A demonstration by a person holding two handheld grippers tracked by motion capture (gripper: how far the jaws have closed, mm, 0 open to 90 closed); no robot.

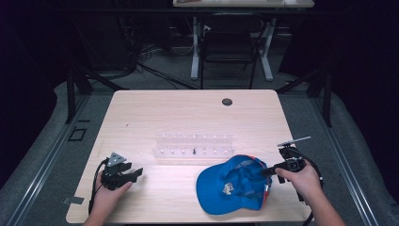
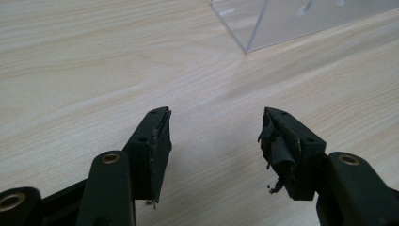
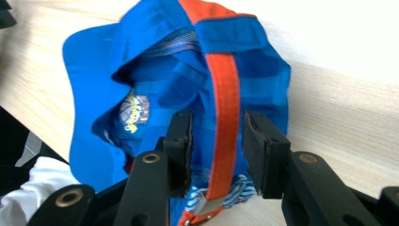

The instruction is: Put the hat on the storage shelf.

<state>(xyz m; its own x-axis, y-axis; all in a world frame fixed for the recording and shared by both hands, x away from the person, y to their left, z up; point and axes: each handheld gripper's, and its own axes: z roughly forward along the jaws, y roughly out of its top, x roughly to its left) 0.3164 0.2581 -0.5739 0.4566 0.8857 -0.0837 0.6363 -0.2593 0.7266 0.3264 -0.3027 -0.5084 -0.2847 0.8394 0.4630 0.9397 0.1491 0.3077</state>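
1. Cap [image 1: 233, 184] first, since we take it as our landmark: a blue baseball cap with an orange strap, lying upside down on the tabletop [image 1: 188, 113] near the front edge, its brim toward the person and its hollow facing up.
2. Our right hand-held gripper [image 1: 269, 170] reaches in at the cap's back rim. In the right gripper view, the right hand-held gripper [image 3: 217, 141] has its jaws partly closed, one on each side of the orange strap [image 3: 225, 101]. We see a little daylight between pads and strap, so we judge the grip not yet made.
3. Our left hand-held gripper [image 1: 136, 173] rests well to the left of the cap, apart from it. In the left gripper view, the left hand-held gripper [image 2: 215, 136] has its jaws wide with nothing between them, just bare wood.
4. A clear acrylic rack [image 1: 194, 147] stands just behind the cap, toward the far side of the tabletop, and a corner of the clear acrylic rack [image 2: 282, 23] appears in the left gripper view.
5. Progress, as we judge it: the approach is done, with the strap lined up between the right jaws. Left to do are the pinch itself, the lift, and whatever placing follows; we cannot tell where the cap is meant to go.
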